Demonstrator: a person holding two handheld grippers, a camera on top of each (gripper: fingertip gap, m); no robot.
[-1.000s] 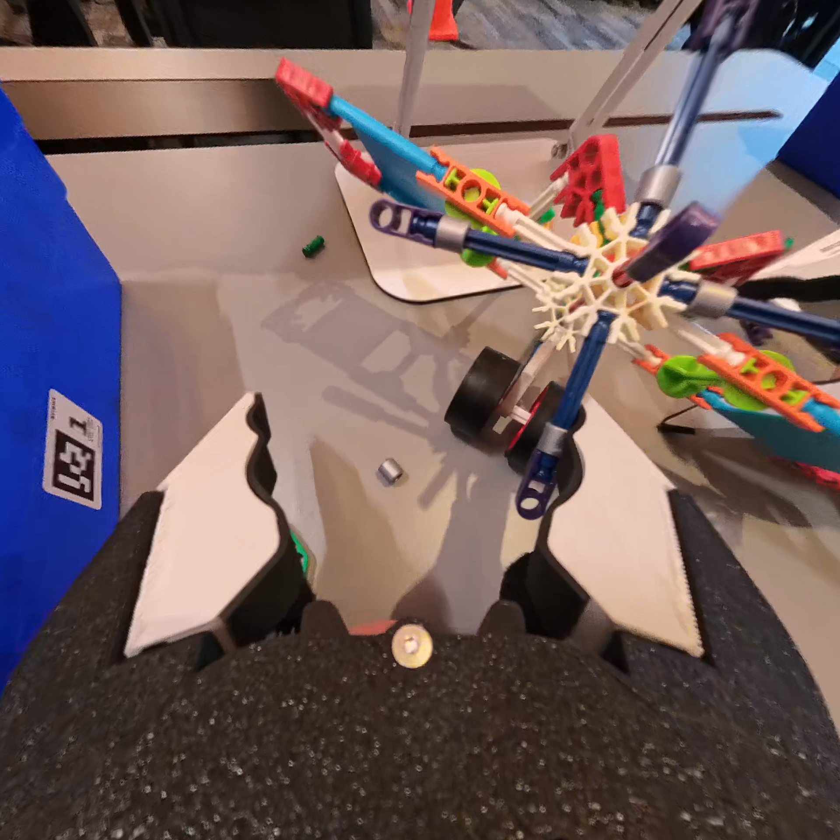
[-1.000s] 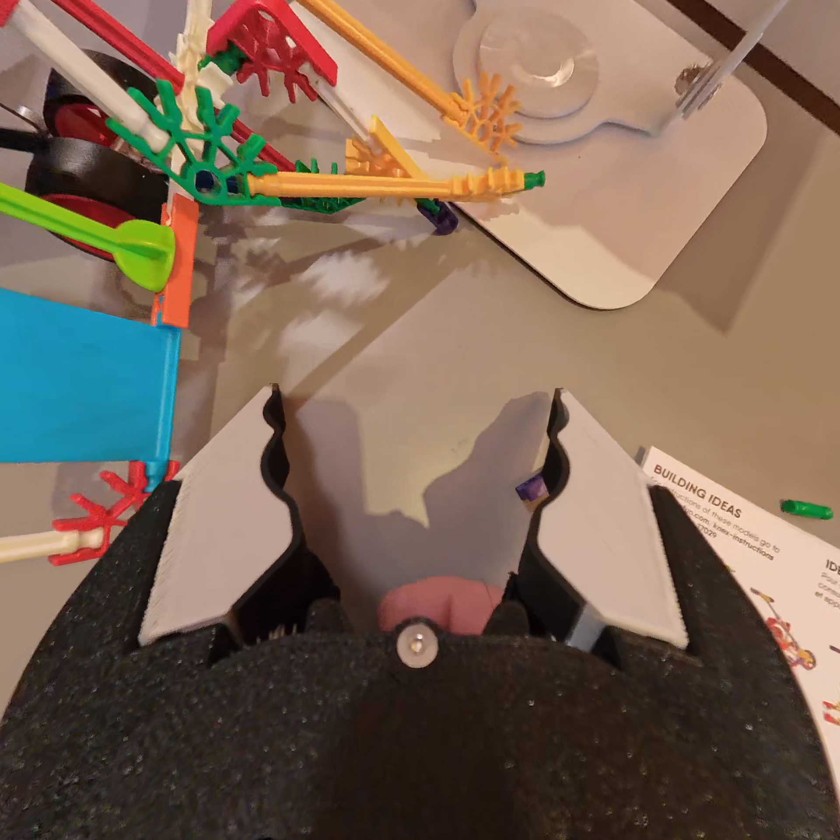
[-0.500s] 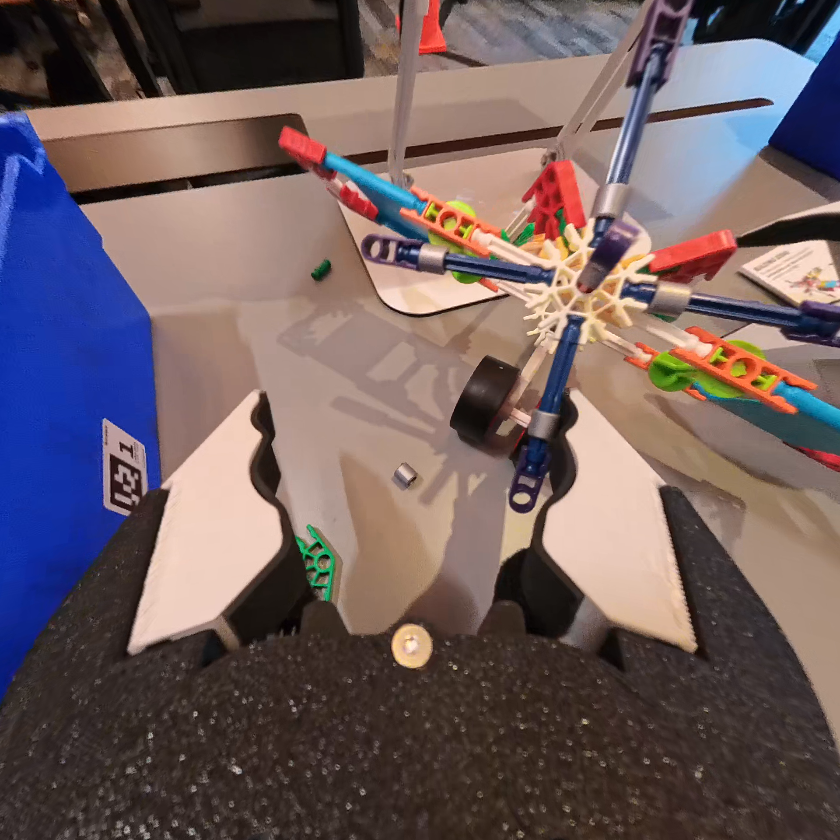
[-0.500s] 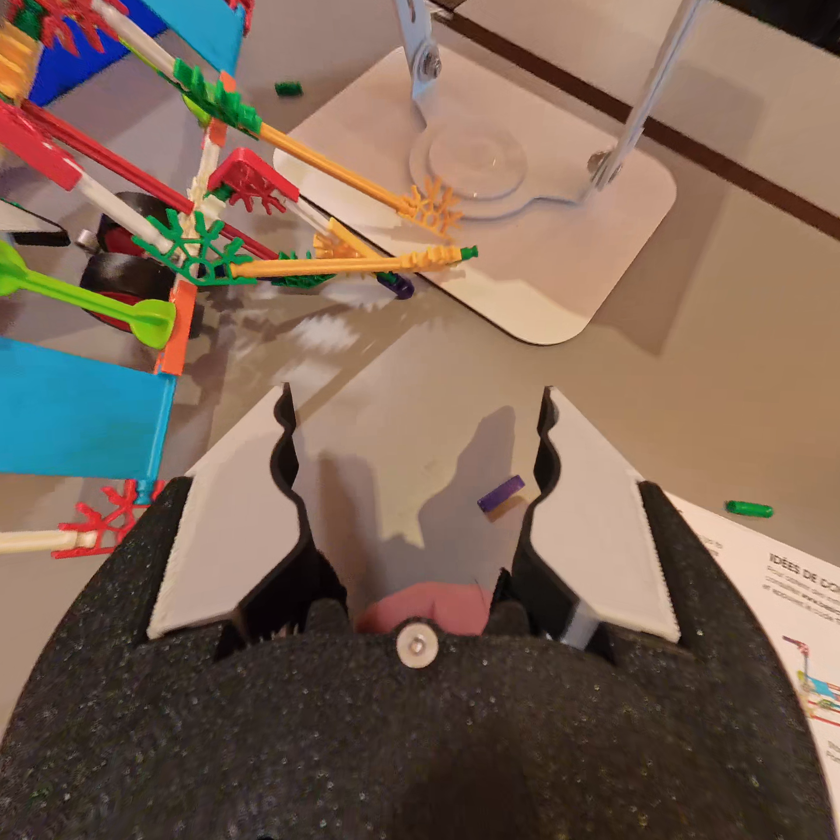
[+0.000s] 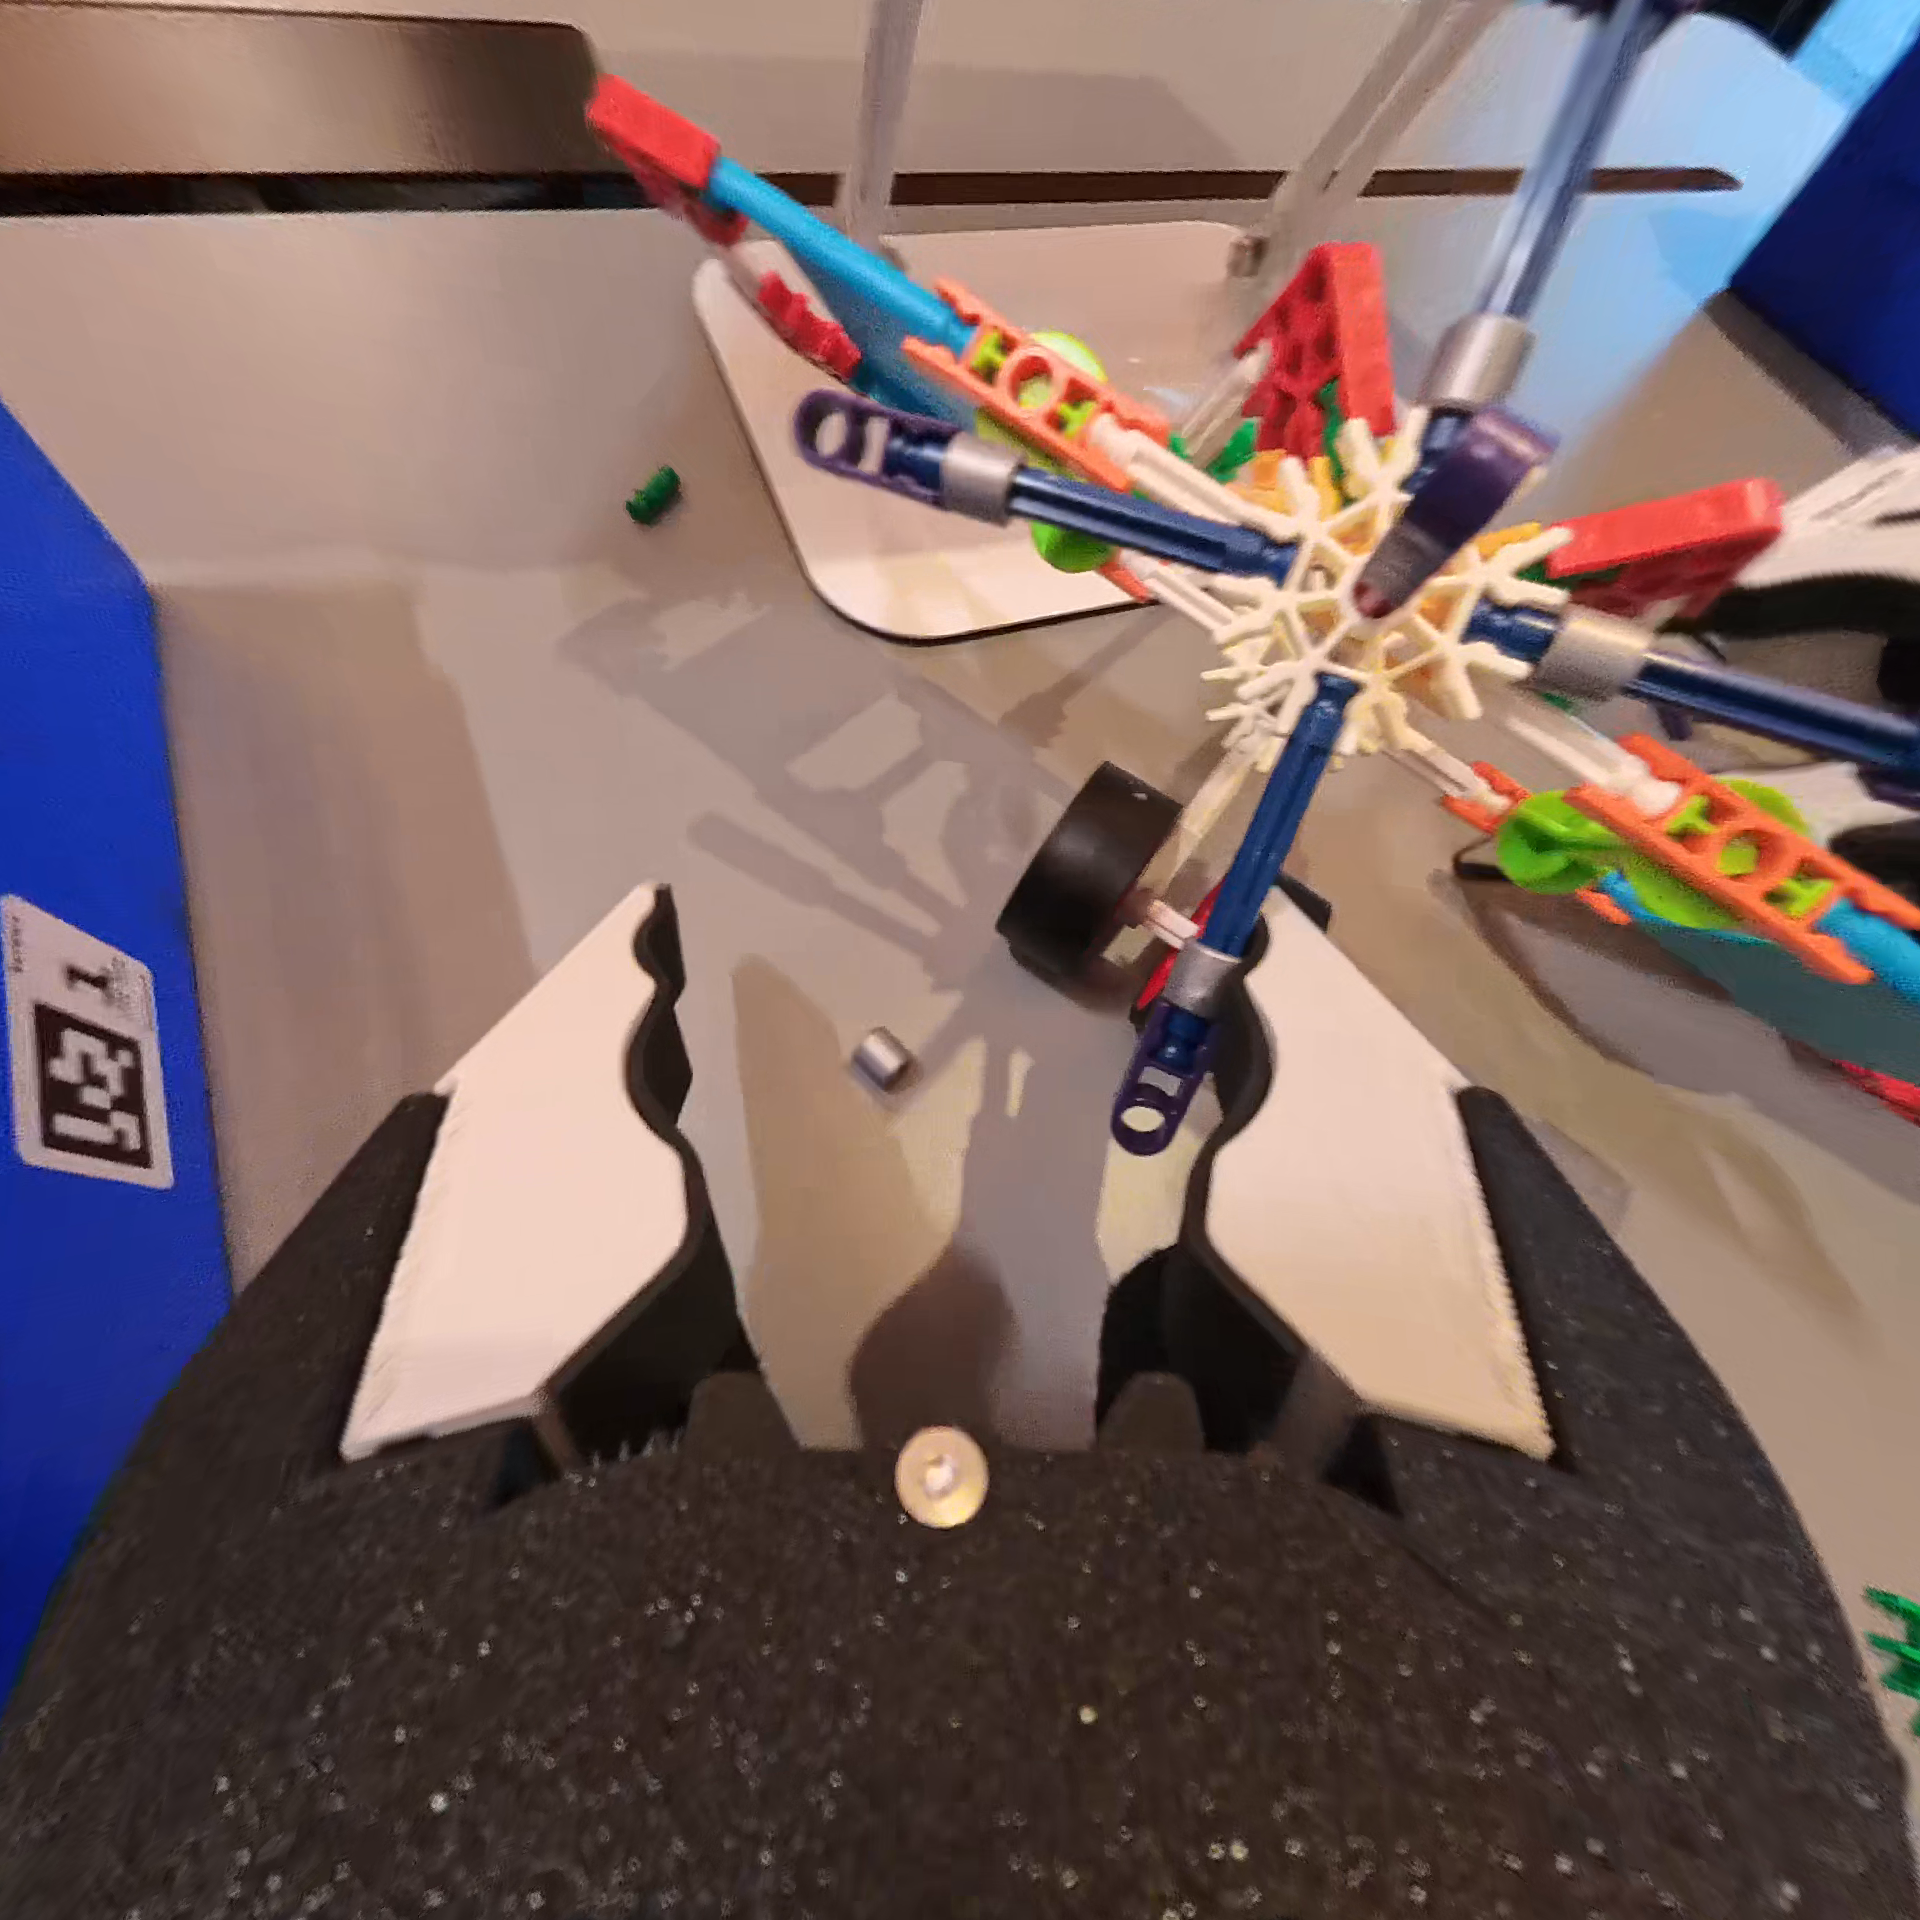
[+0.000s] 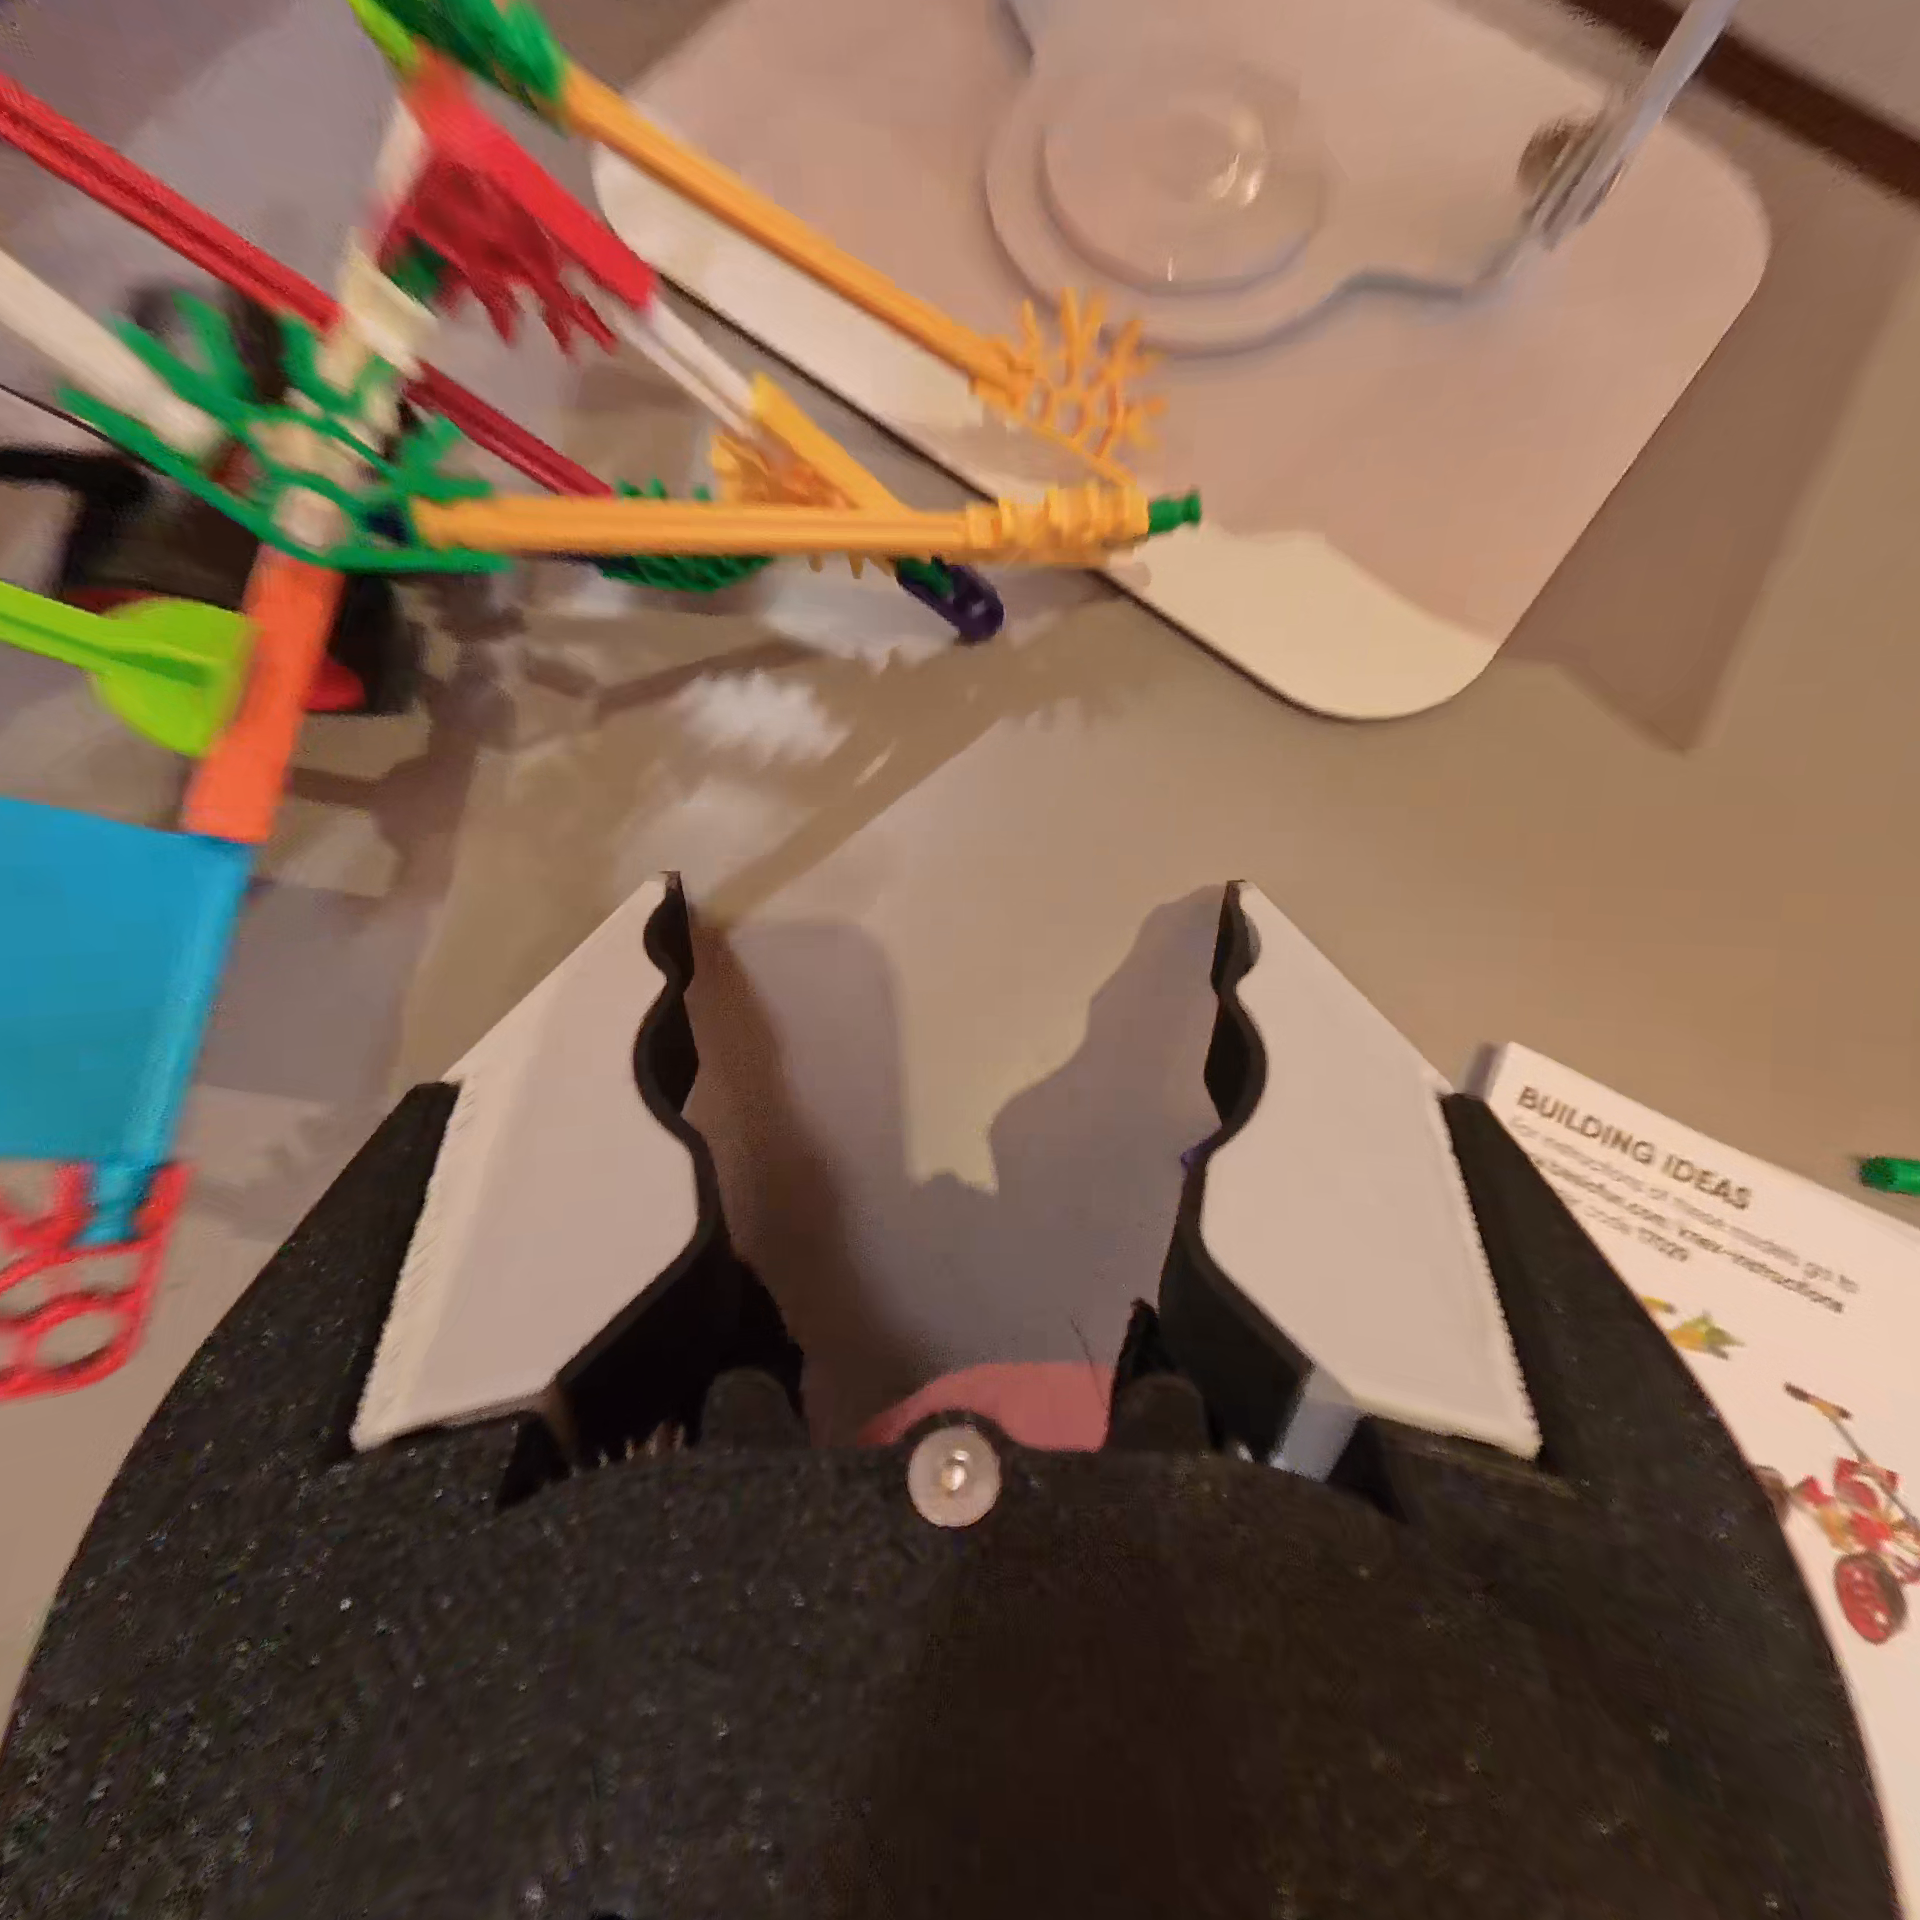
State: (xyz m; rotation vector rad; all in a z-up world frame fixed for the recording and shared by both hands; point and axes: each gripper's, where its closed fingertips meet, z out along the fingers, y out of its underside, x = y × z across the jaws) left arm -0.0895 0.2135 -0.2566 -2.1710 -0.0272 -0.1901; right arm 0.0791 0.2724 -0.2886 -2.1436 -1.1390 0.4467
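Note:
A colourful rod-and-connector toy model with a white snowflake hub (image 5: 1340, 623) and black wheels (image 5: 1081, 894) stands on the grey table. My left gripper (image 5: 966, 904) is open and empty. Its right finger (image 5: 1351, 1195) is beside the purple loop end (image 5: 1153, 1096) of a blue rod. A small silver spacer (image 5: 881, 1058) lies on the table between the jaws. My right gripper (image 6: 951, 894) is open and empty over bare table. The model's yellow rods (image 6: 727, 525) and blue panel (image 6: 104, 966) are to its upper left. A small purple piece (image 6: 1195, 1151) peeks out from behind its right finger.
A blue box (image 5: 73, 831) with a coded tag stands at the left. A white stand base (image 5: 914, 520) lies behind the model and also shows in the right wrist view (image 6: 1403, 468). A printed instruction sheet (image 6: 1714, 1299) and a green peg (image 6: 1891, 1174) lie at the right. Another green peg (image 5: 652, 494) lies at the far left. The green peg (image 6: 1891, 1174) lies some 15 centimeters from my right tips, 35 centimeters from my left tips.
The left gripper has moved closer to the model; the green connector by its left finger has left view. The right gripper has moved forward, its jaws slightly narrower; the purple piece is now mostly hidden.

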